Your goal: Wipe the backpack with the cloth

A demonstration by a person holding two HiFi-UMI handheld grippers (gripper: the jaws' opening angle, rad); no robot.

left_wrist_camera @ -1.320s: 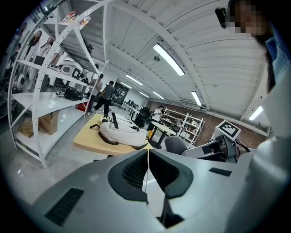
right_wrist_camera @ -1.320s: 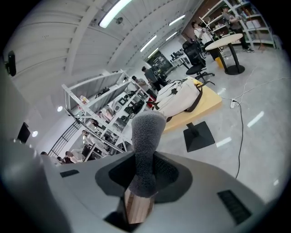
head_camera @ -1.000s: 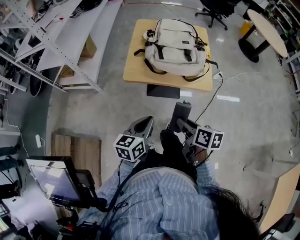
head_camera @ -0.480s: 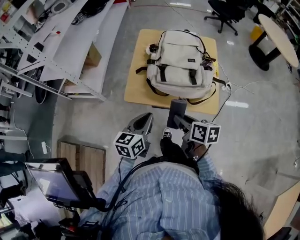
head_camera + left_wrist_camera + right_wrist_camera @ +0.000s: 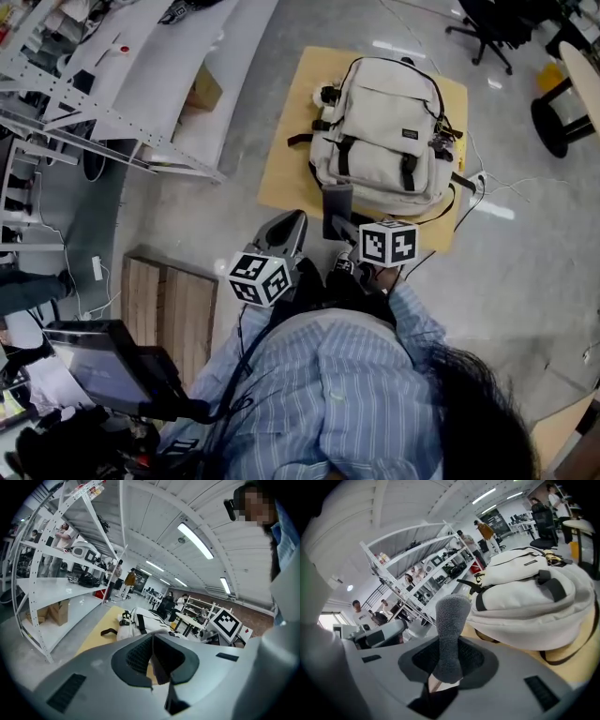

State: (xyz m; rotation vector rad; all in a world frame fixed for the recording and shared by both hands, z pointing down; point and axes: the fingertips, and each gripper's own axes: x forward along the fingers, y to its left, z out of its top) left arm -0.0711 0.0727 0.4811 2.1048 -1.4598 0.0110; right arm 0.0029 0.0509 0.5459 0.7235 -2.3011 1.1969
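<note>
Open floor (image 5: 202, 230) borders the table's (image 5: 281, 178) near edge, cloth (image 5: 451, 634) near the backpack (image 5: 384, 131).

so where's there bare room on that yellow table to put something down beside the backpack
Widest bare patch: the table's left strip, between the backpack and the left edge, up to the far-left corner; one black strap pokes into it. The right side is crowded, the backpack nearly reaching the edge with straps spilling over.

Cream backpack (image 5: 384, 131), grey cloth (image 5: 451, 634)
</note>
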